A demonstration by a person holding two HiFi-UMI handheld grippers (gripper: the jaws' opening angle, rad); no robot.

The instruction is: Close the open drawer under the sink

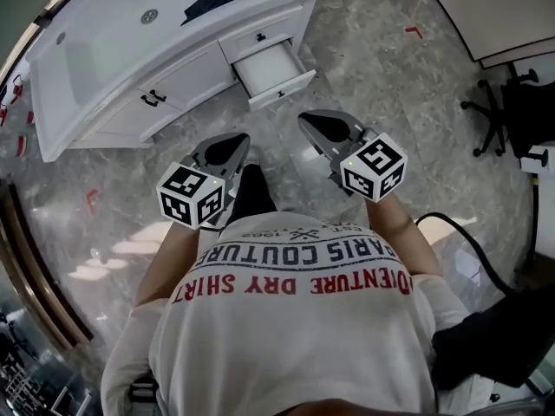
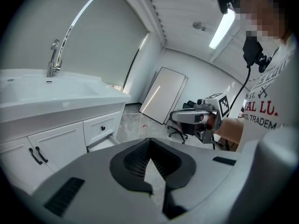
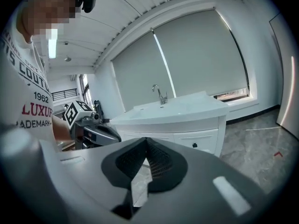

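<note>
The white sink cabinet (image 1: 113, 120) stands at the upper left of the head view. Its lower right drawer (image 1: 276, 69) is pulled out and looks empty, under a closed drawer (image 1: 260, 37) with a black knob. My left gripper (image 1: 236, 137) and right gripper (image 1: 305, 118) hover side by side above the floor, short of the drawer front. Both are shut, jaws meeting at the tips with nothing held. In the left gripper view the open drawer (image 2: 101, 144) shows just beyond my left gripper (image 2: 149, 140). In the right gripper view my right gripper (image 3: 145, 139) points at the cabinet (image 3: 187, 125).
A dark cloth (image 1: 208, 3) lies on the counter beside the basin; the faucet (image 2: 53, 57) stands behind it. Cabinet doors with black handles (image 1: 153, 98) sit left of the drawers. An office chair (image 1: 499, 111), a leaning white panel (image 1: 494, 11) and a black cable (image 1: 460, 241) are on the right.
</note>
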